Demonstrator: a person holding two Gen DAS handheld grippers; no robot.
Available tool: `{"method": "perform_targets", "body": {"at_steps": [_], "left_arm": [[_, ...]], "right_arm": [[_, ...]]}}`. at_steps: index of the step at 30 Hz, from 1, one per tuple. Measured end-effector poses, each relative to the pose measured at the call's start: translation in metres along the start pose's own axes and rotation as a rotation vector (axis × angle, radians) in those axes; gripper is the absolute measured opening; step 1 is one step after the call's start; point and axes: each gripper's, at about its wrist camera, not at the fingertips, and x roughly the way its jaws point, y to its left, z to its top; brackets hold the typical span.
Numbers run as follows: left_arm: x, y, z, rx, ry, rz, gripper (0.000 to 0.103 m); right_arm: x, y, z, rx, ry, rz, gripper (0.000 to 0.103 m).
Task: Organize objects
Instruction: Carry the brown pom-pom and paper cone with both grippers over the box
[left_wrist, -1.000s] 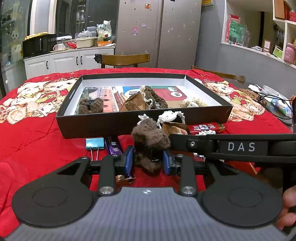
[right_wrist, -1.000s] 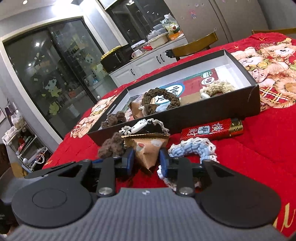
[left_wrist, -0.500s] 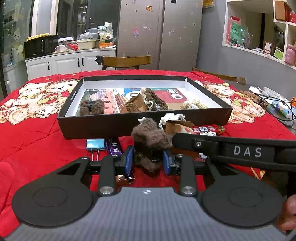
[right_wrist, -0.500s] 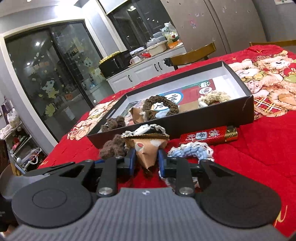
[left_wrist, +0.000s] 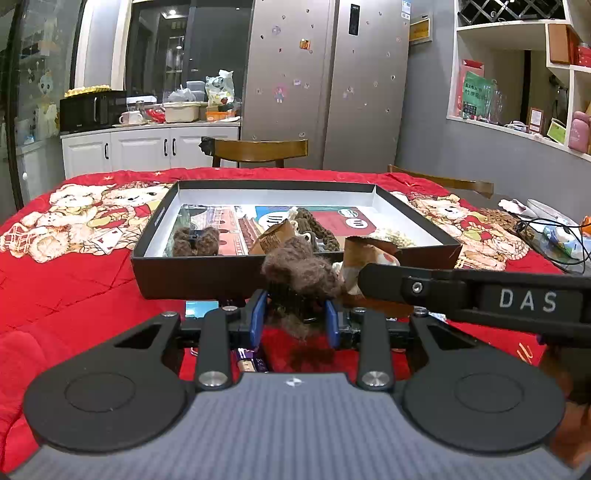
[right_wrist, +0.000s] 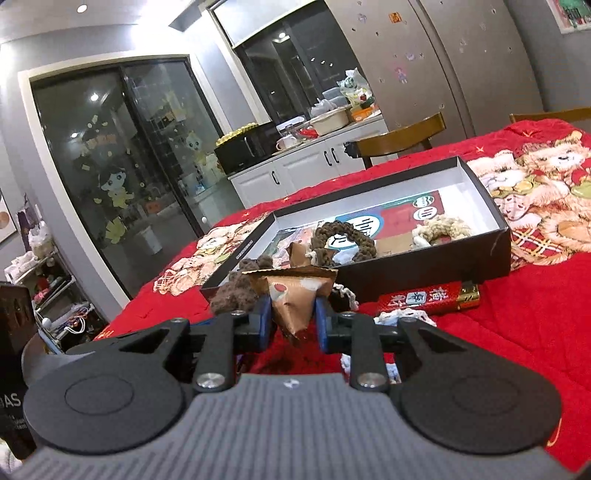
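A: Any writing?
B: "DAS" on the right gripper (left_wrist: 369, 275) (white capitals); it pinches a brown paper packet (right_wrist: 295, 299).
A: Left gripper (left_wrist: 295, 317)?
B: Clamped on a brown fuzzy hair clip (left_wrist: 301, 273), before the black box (left_wrist: 199, 273).

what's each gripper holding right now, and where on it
Left gripper clamps the brown fuzzy clip at its lower end; right gripper pinches the brown paper packet's tapered lower part.

light: dim indoor — ceiling spots glare | edges: fisheye-bent | focus: sharp — little blur
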Motion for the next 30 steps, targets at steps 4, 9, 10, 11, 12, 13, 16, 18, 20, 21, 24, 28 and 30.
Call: {"method": "perform_targets", "body": {"at_steps": [4, 9, 10, 11, 12, 13, 16, 18, 20, 21, 24, 28, 30], "left_arm": [[-0.001, 0.0, 0.0, 0.004, -0.003, 0.001, 0.038], [-0.003, 0.0, 0.0, 0.005, -0.012, 0.003, 0.038], [-0.004, 0.0, 0.0, 0.005, -0.014, 0.004, 0.038], [-0.004, -0.001, 0.0, 0.007, -0.016, 0.004, 0.038], [-0.004, -0.001, 0.001, 0.008, -0.02, 0.007, 0.038], [-0.005, -0.001, 0.001, 0.011, -0.026, 0.011, 0.038], [-0.007, -0.001, 0.001, 0.015, -0.042, 0.018, 0.038], [-0.006, 0.001, 0.003, 0.001, -0.036, 0.009, 0.038], [-0.007, 0.003, 0.003, -0.004, -0.04, 0.013, 0.038], [-0.007, 0.004, 0.004, -0.006, -0.045, 0.018, 0.038], [-0.009, 0.006, 0.005, -0.01, -0.062, 0.03, 0.038], [-0.009, 0.006, 0.006, -0.012, -0.065, 0.034, 0.038], [-0.01, 0.006, 0.007, -0.011, -0.073, 0.038, 0.038]], "right_arm": [[0.001, -0.003, 0.0, 0.015, 0.004, 0.003, 0.028], [-0.001, -0.001, 0.0, 0.005, -0.013, 0.009, 0.028], [-0.002, -0.001, 0.001, 0.003, -0.016, 0.011, 0.028], [-0.003, -0.002, 0.001, 0.005, -0.024, 0.013, 0.028], [-0.003, -0.001, 0.001, 0.007, -0.029, 0.015, 0.028], [-0.004, -0.001, 0.002, 0.007, -0.034, 0.018, 0.027], [-0.006, -0.001, 0.002, 0.009, -0.048, 0.022, 0.027], [-0.007, -0.001, 0.002, 0.01, -0.058, 0.025, 0.027], [-0.008, -0.002, 0.004, 0.012, -0.071, 0.028, 0.027], [-0.009, -0.003, 0.005, 0.014, -0.077, 0.029, 0.027], [-0.012, -0.004, 0.007, 0.018, -0.095, 0.027, 0.027], [-0.01, -0.008, 0.007, 0.032, -0.097, 0.017, 0.027], [-0.011, -0.01, 0.009, 0.04, -0.104, 0.014, 0.027]]}}
